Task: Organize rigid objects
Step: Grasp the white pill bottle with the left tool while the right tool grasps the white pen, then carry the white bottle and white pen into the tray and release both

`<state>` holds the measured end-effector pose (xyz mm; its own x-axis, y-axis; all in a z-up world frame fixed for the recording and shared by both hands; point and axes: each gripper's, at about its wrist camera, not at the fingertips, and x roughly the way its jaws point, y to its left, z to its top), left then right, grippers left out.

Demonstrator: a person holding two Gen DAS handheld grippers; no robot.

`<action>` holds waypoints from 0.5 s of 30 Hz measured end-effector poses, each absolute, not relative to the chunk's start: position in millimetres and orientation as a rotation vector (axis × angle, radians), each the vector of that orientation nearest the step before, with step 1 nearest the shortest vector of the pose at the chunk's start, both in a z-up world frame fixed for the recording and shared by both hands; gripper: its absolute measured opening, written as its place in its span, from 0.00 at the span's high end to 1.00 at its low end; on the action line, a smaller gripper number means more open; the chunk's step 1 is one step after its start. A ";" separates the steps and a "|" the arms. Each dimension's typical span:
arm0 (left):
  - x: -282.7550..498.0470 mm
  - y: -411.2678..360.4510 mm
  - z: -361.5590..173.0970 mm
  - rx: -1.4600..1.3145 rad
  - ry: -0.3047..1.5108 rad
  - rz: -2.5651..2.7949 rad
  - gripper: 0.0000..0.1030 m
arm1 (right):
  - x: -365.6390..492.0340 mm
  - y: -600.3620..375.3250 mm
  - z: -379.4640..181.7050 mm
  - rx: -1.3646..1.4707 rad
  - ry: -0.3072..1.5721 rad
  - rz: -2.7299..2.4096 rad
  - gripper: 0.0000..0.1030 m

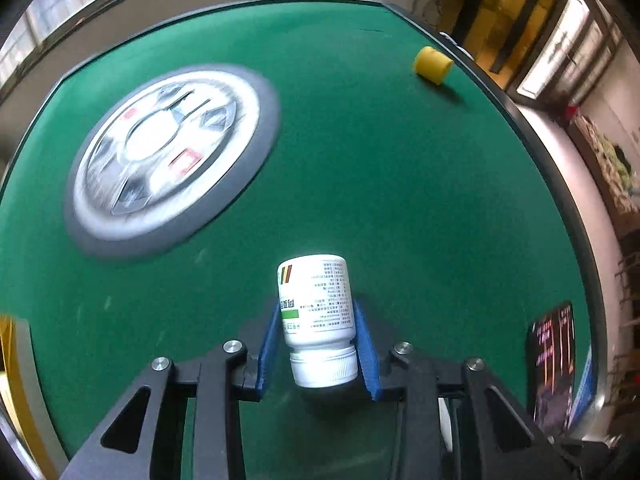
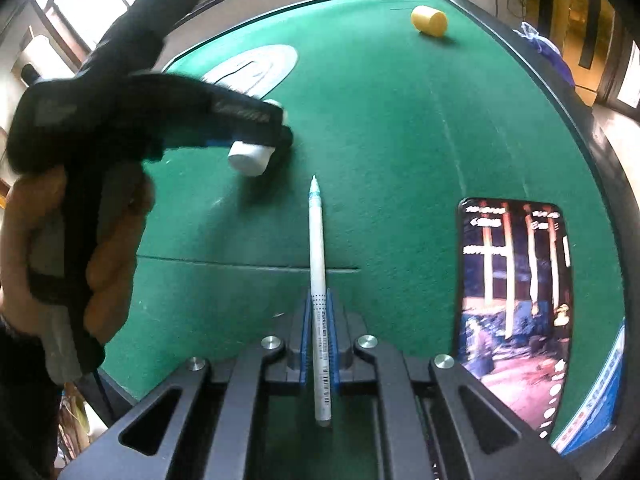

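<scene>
The left gripper clamps a white pill bottle, cap toward the camera, above the green table. The right gripper is pinched nearly closed on a white pen. Beyond the bottle lies a round silver centrepiece; far right, a yellow cylinder.

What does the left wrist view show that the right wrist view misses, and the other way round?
Left wrist only: the label of the white bottle, clamped cap-down between the left gripper fingers, and the full round centre plate. Right wrist only: the white pen pinched in the right gripper, plus the person's hand. Both: yellow cylinder, phone, green table.
</scene>
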<state>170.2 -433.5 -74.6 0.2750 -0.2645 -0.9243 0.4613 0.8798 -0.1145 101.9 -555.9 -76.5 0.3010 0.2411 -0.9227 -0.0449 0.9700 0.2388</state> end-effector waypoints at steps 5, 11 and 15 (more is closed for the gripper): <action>141.0 -383.2 -73.3 0.115 1.181 -0.475 0.65 | 90.7 -535.3 -73.9 0.171 1.259 0.214 0.93; 118.4 -320.9 -62.3 -0.084 1.206 -0.456 0.65 | 83.2 -514.8 -71.7 0.242 1.265 0.290 0.93; 85.2 -275.1 -30.7 -0.165 1.156 -0.437 0.65 | 75.1 -486.4 -55.7 0.256 1.230 0.374 0.93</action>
